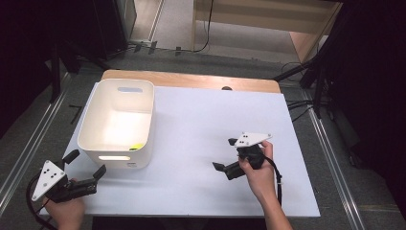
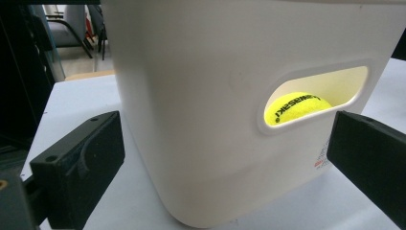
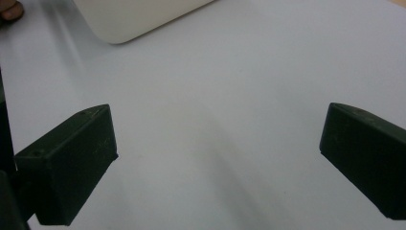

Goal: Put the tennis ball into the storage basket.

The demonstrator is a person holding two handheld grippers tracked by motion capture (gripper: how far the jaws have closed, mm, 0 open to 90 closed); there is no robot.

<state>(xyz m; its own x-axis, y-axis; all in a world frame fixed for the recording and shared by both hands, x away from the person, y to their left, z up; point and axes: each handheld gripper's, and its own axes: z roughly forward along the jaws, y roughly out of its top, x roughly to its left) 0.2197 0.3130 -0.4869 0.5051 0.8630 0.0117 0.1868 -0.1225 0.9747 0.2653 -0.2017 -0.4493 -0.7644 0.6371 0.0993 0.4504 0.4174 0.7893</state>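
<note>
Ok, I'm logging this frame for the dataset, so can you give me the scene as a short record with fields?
surface: white table
container: white plastic bin, upright, handle slot faces the person
contents: yellow tennis ball inside the bin, seen through the slot
left claw: open, near the bin's front, holding nothing
right claw: open, over bare table, holding nothing

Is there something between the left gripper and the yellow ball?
Yes. The ball lies inside the white bin, and the bin's near wall stands between it and the open left gripper. The ball shows through the wall's handle slot.
</note>
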